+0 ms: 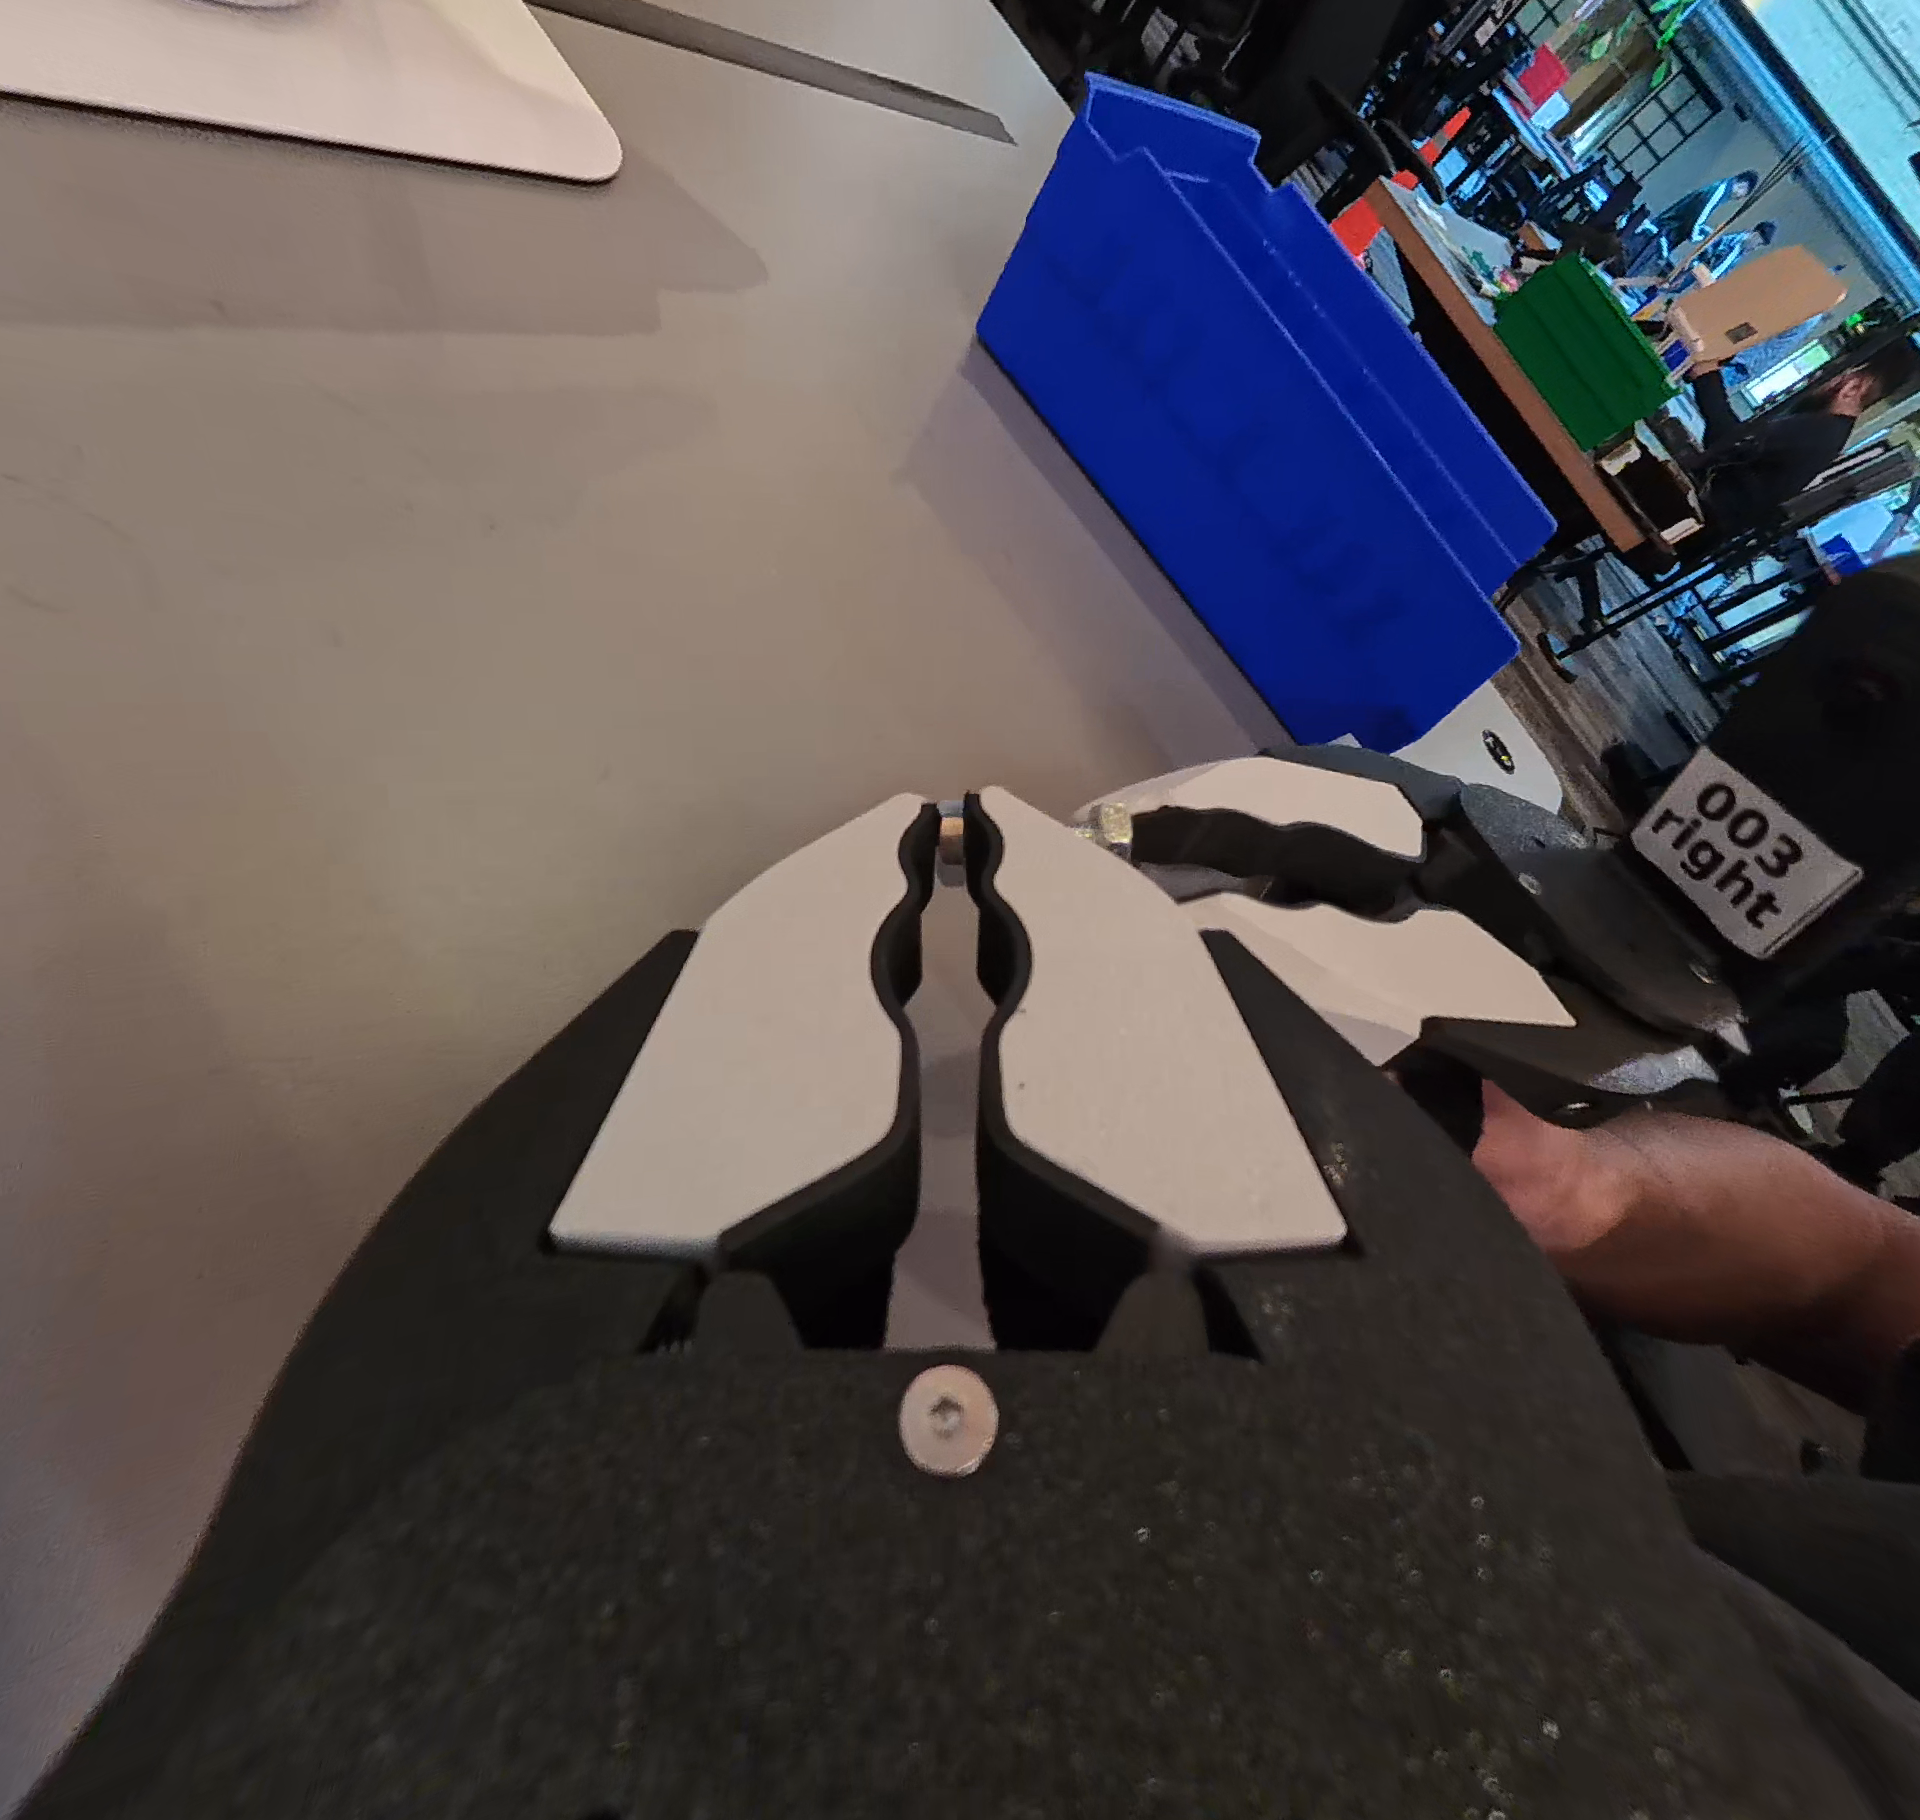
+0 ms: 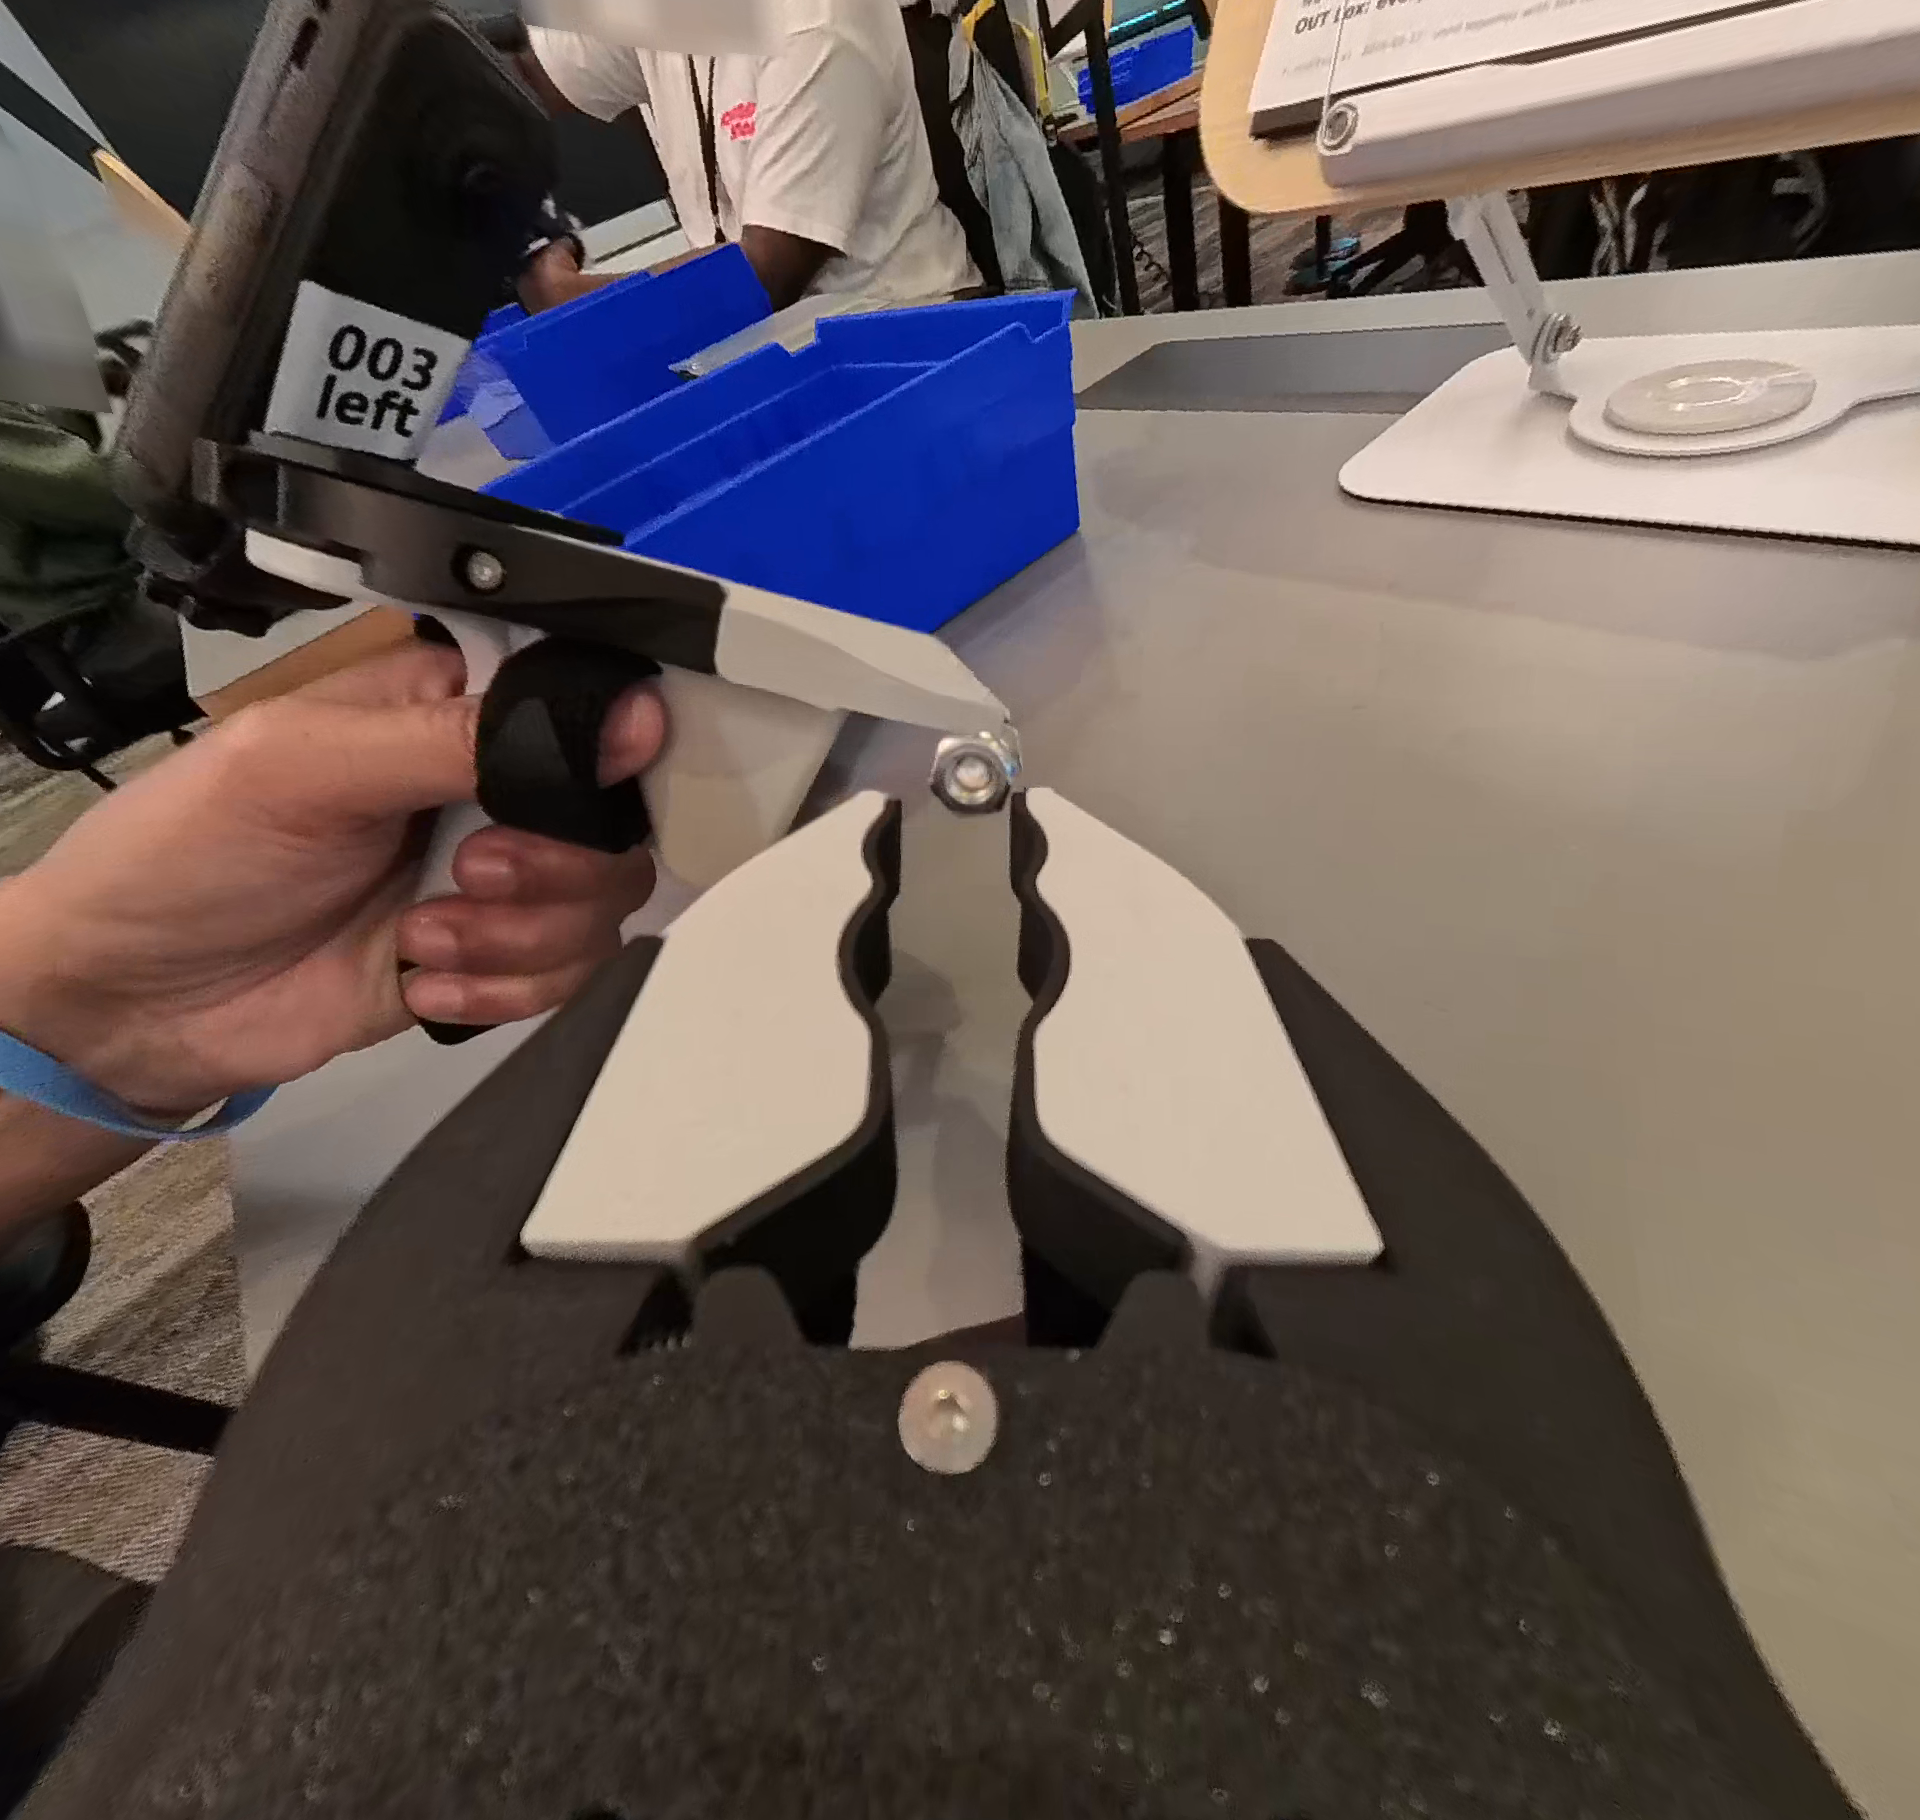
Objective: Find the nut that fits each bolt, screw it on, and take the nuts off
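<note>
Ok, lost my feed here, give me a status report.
Left gripper shut on bolt. Right gripper, jaws open, tips at the nut. Nut sits on bolt end. Bin behind, not in the way.

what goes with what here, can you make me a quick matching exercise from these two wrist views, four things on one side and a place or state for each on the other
Things:
1. left gripper
2. right gripper
3. nut
4. blue bin

Place or state:
A. stands on the grey table, behind both grippers
B. fingers apart, tips on either side of the nut but not closed on it
C. sits on the bolt's end, facing the right wrist camera
D. fingers shut on the bolt

Pairs: 1-D, 2-B, 3-C, 4-A
</note>
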`<state>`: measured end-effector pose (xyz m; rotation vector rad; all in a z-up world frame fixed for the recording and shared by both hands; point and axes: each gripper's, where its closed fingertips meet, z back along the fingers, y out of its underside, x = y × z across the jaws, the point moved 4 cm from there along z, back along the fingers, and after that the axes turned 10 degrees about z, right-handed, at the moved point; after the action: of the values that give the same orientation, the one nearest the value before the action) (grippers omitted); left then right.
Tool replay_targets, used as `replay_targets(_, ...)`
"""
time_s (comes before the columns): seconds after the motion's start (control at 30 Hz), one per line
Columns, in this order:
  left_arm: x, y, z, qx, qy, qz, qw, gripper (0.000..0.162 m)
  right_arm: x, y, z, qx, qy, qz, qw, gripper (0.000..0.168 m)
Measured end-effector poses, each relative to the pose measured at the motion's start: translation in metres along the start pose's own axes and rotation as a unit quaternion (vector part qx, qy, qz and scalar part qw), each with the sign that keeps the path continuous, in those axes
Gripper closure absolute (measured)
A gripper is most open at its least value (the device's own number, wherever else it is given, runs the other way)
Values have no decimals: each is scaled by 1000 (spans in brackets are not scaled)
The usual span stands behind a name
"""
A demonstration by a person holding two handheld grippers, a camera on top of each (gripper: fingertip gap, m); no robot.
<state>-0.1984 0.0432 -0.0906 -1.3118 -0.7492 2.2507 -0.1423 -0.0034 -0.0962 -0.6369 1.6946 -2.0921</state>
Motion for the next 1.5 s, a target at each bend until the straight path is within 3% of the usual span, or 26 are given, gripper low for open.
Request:
replay_targets(0.23,3,-2,2,-1,-1,0,1000,158,-3,-2,4,7,5,30,1000,139)
replay_targets(0.43,0,0,2,9,5,-6,1000,157,8,-22,9,-14,10,242,970,127)
replay_targets(0.57,-4,-1,3,9,7,-11,1000,158,17,-15,4,15,-6,292,956,121)
replay_targets(0.73,-5,-4,7,3,4,-18,1000,158,13,-1,3,41,-1,305,952,122)
replay_targets(0.93,-6,-3,6,7,6,-19,1000,158,22,-15,4,26,10,343,939,120)
replay_targets(1.1,-6,-5,9,2,5,-25,1000,157,13,3,2,51,3,318,947,120)
replay_targets(1.3,-8,-3,8,9,6,-31,999,158,24,-16,5,17,-6,339,941,120)
replay_targets(1.5,-13,-7,13,2,5,-42,999,158,7,8,2,51,-12,301,952,120)
